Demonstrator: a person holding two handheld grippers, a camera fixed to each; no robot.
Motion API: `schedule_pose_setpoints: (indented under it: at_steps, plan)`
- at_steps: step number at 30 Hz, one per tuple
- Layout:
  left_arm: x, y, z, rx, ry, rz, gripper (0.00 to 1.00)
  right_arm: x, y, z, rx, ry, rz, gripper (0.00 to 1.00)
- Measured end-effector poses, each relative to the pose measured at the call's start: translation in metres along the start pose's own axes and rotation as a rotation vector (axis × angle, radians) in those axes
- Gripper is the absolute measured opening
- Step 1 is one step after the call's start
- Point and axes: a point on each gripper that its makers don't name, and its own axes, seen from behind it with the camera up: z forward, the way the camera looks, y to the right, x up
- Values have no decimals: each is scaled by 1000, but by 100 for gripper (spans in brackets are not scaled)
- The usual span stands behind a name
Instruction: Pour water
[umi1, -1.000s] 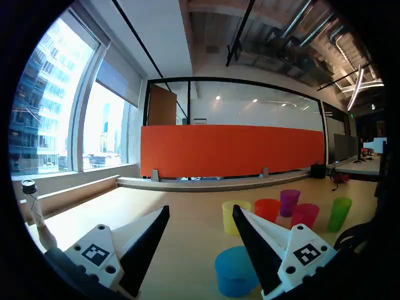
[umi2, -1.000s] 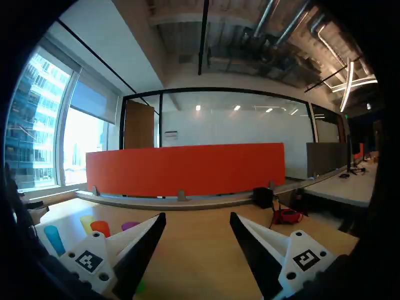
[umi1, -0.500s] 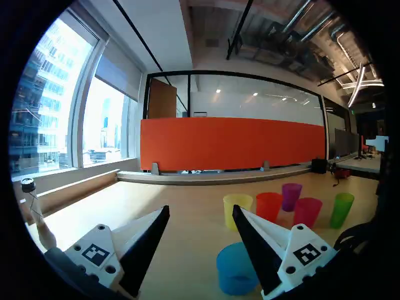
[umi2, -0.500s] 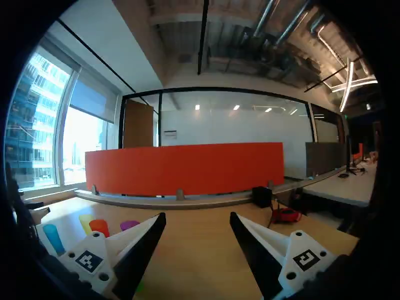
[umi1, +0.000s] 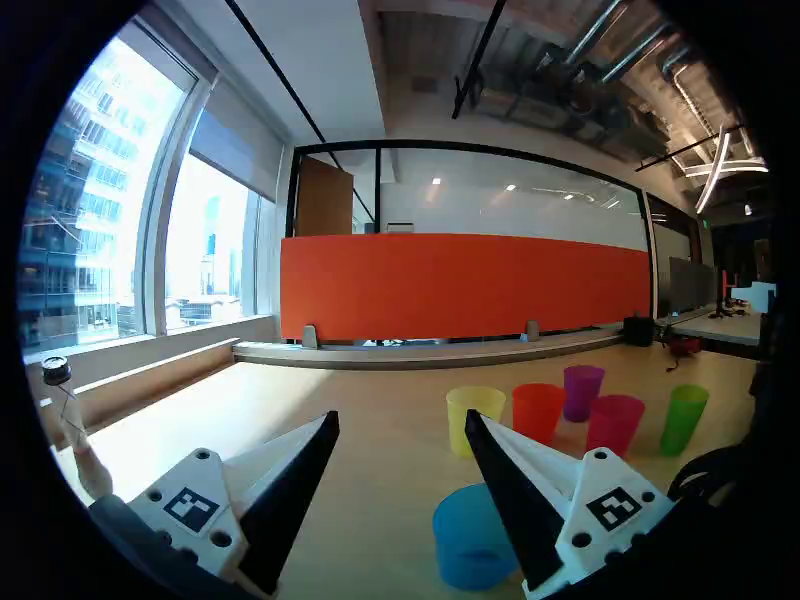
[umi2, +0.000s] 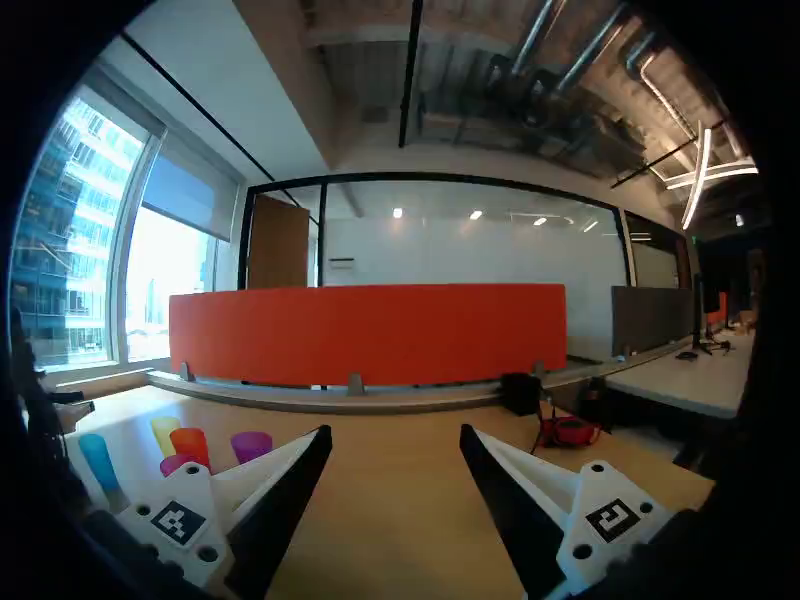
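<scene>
1. Firstly, the table (umi1: 200, 410): pale wood top. It carries the blue cup (umi1: 465, 540), my reference for every entry below.
2. Next, the orange partition (umi1: 460, 295): far behind the blue cup, running across the back of the table.
3. Then the left gripper (umi1: 400, 414): jaws spread wide, nothing held, hovering just left of the blue cup.
4. Then the right gripper (umi2: 394, 428): equally wide, empty, well to the right of the blue cup (umi2: 98, 465).
5. Then the bottle (umi1: 70, 425): clear, dark-capped, upright, well to the left of the blue cup by the window side. I take it for the water source; neither pair of tongs is near it.
6. Then the other cups: yellow (umi1: 473, 420), red (umi1: 537, 410), purple (umi1: 582, 390), pink (umi1: 612, 422) and green (umi1: 683, 418), clustered just behind and right of the blue cup.
7. Hazards, as I judge them:
   - The cap looks on, so pouring fails until it is off.
   - A thin bottle may buckle and spurt if pinched hard.
   - Light cups standing close together could topple from a passing finger.
</scene>
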Motion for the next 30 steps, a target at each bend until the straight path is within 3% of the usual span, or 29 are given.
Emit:
schedule_pose_setpoints:
  at_steps: [14, 30]
  plan:
    - [0, 0, 0, 0, 0, 1, 94, -25, -5, 20, 15, 5, -30, 99]
    - [0, 0, 0, 0, 0, 1, 94, -53, -15, 36, 1, -23, -19, 99]
